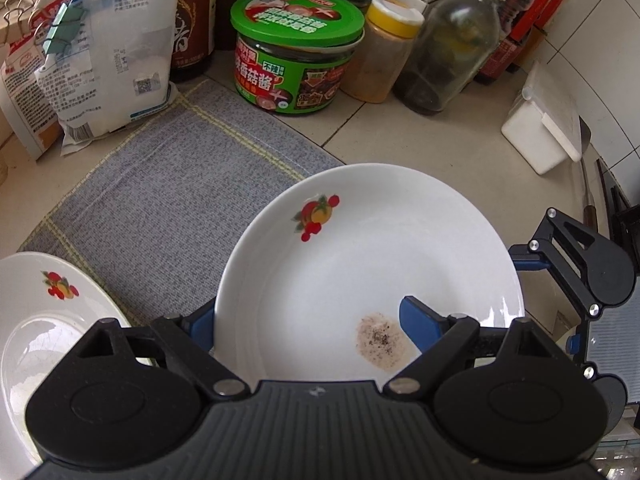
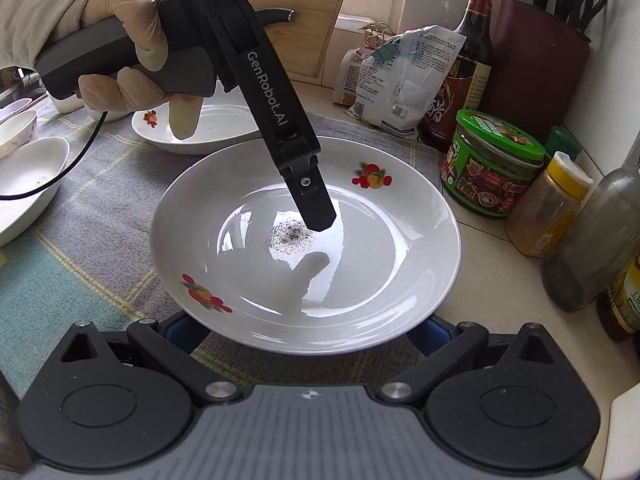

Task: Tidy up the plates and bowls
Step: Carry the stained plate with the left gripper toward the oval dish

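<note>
- A home kitchen, by the look of it: a tiled counter [image 1: 400,140] against a white tiled wall [image 1: 592,12].
- Condiments crowd the back: a dark sauce bottle [image 2: 468,64], a green-lidded mushroom sauce jar [image 1: 294,56], a yellow-capped spice shaker [image 1: 384,52].
- A knife block [image 2: 536,64] holds black-handled knives and scissors.
- Clipped food bags [image 1: 100,52] stand beside a grey dish mat [image 1: 168,184] with fruit-patterned plates [image 2: 304,240].

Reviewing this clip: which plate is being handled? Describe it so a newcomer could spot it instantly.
Start at the grey checked mat on the tiled counter, beside the green-lidded jar. The plate overhangs the mat's jar-side edge. Unlike the neighbouring fruit-print plate, it has a dark speckled stain at its centre.
</note>
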A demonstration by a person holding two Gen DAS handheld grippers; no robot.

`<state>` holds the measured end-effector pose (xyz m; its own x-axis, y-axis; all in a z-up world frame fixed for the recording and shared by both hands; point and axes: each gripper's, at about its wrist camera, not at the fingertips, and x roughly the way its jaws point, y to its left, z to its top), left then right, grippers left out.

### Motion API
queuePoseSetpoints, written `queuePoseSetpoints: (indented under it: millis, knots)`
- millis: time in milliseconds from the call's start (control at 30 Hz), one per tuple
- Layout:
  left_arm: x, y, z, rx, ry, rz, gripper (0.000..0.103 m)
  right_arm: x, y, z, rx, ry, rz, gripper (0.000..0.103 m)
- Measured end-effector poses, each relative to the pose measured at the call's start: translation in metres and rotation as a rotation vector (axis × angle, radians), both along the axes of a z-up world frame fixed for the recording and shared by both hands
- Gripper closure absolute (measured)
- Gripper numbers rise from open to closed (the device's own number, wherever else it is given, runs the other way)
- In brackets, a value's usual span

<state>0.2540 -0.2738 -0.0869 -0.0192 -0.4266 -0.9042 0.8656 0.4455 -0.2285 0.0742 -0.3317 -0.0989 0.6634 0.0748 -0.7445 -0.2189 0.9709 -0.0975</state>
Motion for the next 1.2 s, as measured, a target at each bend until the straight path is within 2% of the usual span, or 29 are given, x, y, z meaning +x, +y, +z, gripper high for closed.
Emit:
queuePoseSetpoints:
  millis: [767,1200]
  knots:
    - [0.013,-0.011,-0.013,-0.004,-0.042,0.004,0.013,0.015,-0.008,-0.009,0.007,0.004,-0.038,0.0]
    - [0.013,-0.01,-0.012,-0.017,-0.059,-0.006,0.012,0.014,-0.007,-0.01,0.004,0.023,-0.051,0.0]
